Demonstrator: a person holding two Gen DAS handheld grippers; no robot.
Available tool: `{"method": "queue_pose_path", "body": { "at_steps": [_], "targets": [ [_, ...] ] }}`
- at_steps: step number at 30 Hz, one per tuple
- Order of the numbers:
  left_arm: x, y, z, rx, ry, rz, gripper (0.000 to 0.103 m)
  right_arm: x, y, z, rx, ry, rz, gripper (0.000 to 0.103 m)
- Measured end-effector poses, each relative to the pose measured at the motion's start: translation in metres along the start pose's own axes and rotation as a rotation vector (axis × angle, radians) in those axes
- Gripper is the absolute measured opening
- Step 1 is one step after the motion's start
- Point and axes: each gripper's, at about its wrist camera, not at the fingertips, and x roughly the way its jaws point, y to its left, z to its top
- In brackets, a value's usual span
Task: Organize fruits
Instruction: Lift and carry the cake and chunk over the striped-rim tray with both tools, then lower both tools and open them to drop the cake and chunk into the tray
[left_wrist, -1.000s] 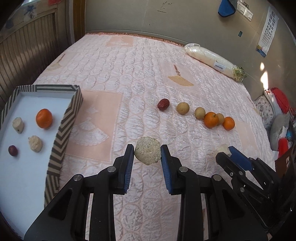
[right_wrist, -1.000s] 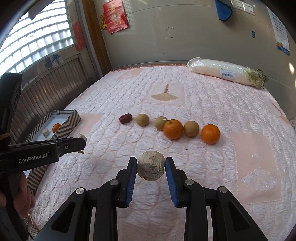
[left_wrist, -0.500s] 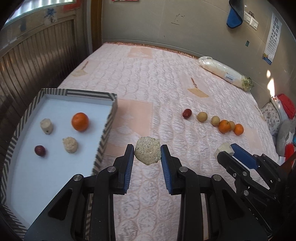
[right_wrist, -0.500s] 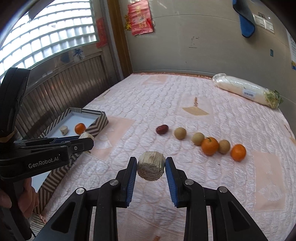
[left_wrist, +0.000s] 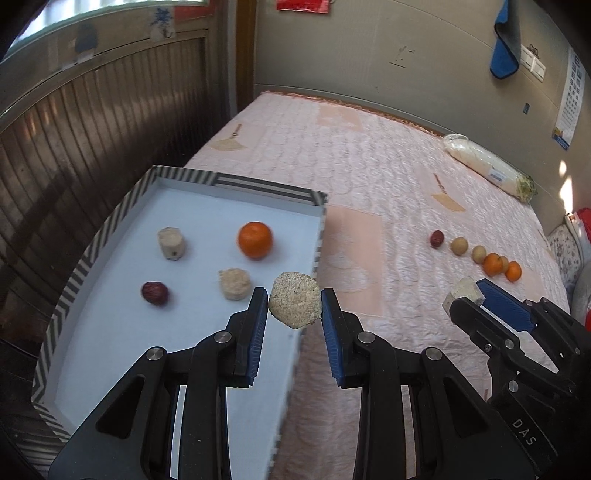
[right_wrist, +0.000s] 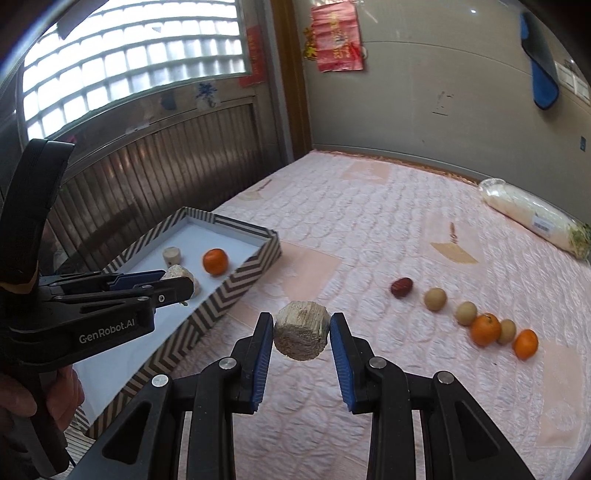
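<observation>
bed under me, pink quilted cover (left_wrist: 369, 177): striped tray (left_wrist: 236, 182) at left edge; row of red date (left_wrist: 436, 238), 3 tan round fruits, 2 oranges (right_wrist: 485, 329) mid-right; wrapped cabbage (right_wrist: 532, 218) by far wall.

The tray (left_wrist: 317, 236) has a white floor and black-and-white chevron stripes round its walls. Inside it sit an orange (left_wrist: 255, 239), a dark red date (left_wrist: 155, 292) and two pale beige chunks (left_wrist: 171, 242) (kinda oatmeal coloured). The bed (left_wrist: 369, 177) wears a pale pink quilt with a stitched scallop pattern and peach patches. On it runs a row: dark red date (right_wrist: 402, 287), three tan balls (right_wrist: 435, 298), two oranges (right_wrist: 485, 329). Both grippers are black with blue pads (right_wrist: 263, 354); the left gripper (left_wrist: 294, 308) pinches a speckled beige piece (left_wrist: 294, 304), the right gripper (right_wrist: 301, 334) a straw-coloured block (right_wrist: 301, 334). Blue cloth (left_wrist: 504, 40) on a grey wall, red paper (right_wrist: 334, 38) too.
</observation>
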Motion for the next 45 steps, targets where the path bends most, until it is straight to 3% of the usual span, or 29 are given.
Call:
{"method": "queue_pose_path", "body": {
  "at_steps": [21, 30, 40, 45],
  "targets": [
    [0.002, 0.081, -0.02, -0.105, 0.039, 0.075, 0.029, 0.04, 0.096, 0.02, -0.175, 0.048, 0.129, 0.031],
    [0.007, 0.103, -0.029, -0.139, 0.078, 0.092, 0.029, 0.068, 0.127, 0.017, -0.225, 0.119, 0.185, 0.031],
    [0.019, 0.111, -0.029, -0.166, 0.128, 0.087, 0.029, 0.104, 0.142, 0.012, -0.27, 0.216, 0.189, 0.031],
    [0.021, 0.114, -0.028, -0.179, 0.142, 0.094, 0.029, 0.113, 0.142, 0.013, -0.262, 0.221, 0.202, 0.031]
  ]
}}
